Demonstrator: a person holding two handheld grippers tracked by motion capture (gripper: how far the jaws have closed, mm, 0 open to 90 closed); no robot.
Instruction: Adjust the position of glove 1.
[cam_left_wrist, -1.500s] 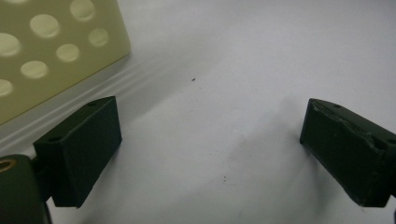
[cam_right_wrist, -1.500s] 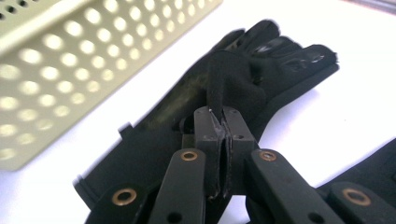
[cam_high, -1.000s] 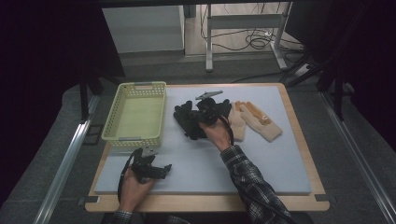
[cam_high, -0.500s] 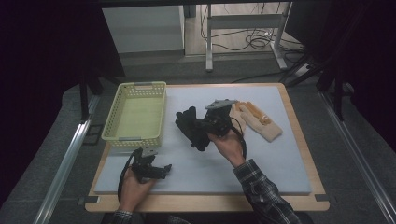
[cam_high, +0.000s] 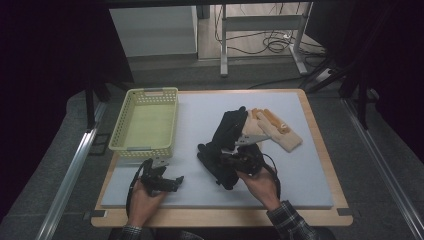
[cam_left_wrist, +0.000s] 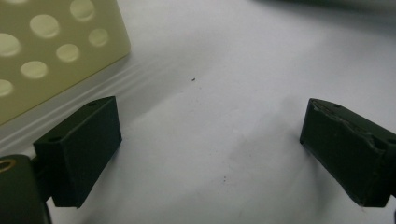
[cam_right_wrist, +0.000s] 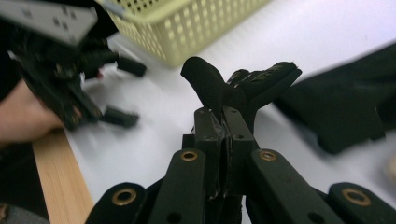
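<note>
The table (cam_high: 320, 165), under its pale mat, carries the same things as a second ago: a yellow basket (cam_high: 145, 122) at far left, and black and tan gloves near the middle. What has changed is the place of one black glove (cam_high: 220, 160). A second ago the right tool (cam_high: 235, 161) sat among the dark gloves beside the tan gloves (cam_high: 277, 131); now it has come nearer and leftward, with the glove trailing from it toward the near edge. The second black glove (cam_high: 231, 125) lies farther back, touching the tan pair.

In the right gripper view the right tool (cam_right_wrist: 223, 114) is clamped nearly shut, a fold of black glove (cam_right_wrist: 219, 88) pinched between its jaws and standing up past them. The grip seems to have held through the drag, so the glove looks ready to go to the basket, well apart to the left.

The left tool (cam_high: 162, 181) rests near the basket's near corner, jaws wide apart on bare mat, holding nothing.
</note>
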